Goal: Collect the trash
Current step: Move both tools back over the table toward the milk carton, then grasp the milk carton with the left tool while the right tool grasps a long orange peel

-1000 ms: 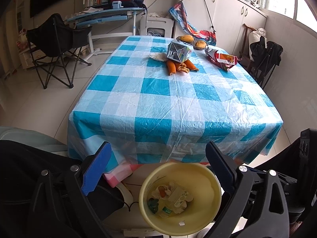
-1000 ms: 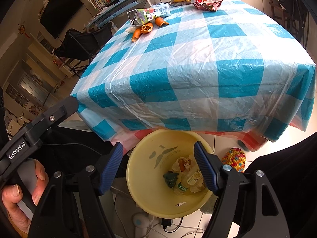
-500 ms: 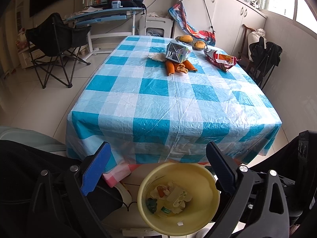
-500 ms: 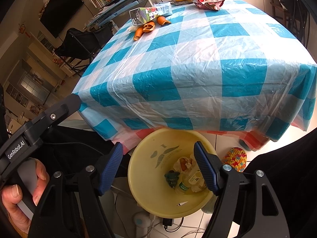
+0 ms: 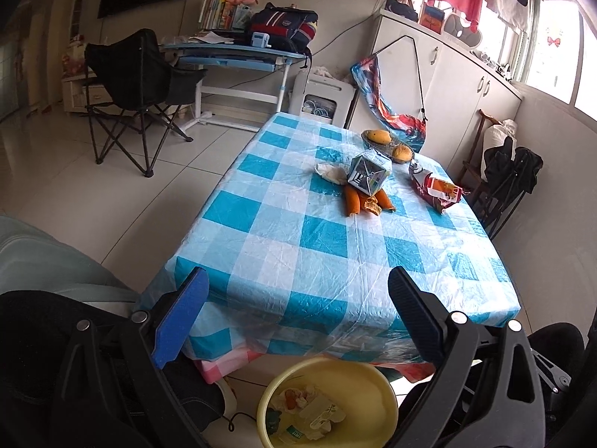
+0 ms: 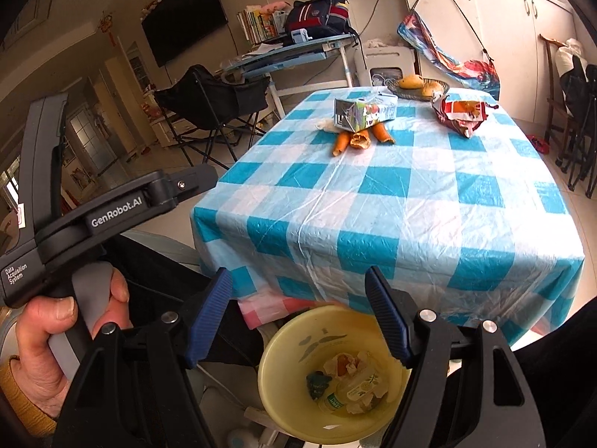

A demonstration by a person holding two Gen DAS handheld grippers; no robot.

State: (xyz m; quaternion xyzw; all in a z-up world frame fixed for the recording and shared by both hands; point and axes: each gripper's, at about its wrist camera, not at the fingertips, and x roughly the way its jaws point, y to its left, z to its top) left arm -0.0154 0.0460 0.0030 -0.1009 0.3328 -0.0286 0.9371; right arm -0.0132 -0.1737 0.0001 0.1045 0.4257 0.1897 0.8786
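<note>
Both tools released, nothing held: left tool (image 5: 294,321) and right tool (image 6: 298,313) hang over the yellow bin (image 6: 298,351) on the floor at the near edge of the table (image 5: 328,246). I judge the step as between drops, reaching back for more. Trash left at the far end of the table: carton (image 5: 367,173), orange peels (image 5: 363,201), snack bag (image 5: 434,188). Next move calls for a long reach past the bin to that cluster. Since a second ago both views have tilted up from the bin toward the table.
</note>
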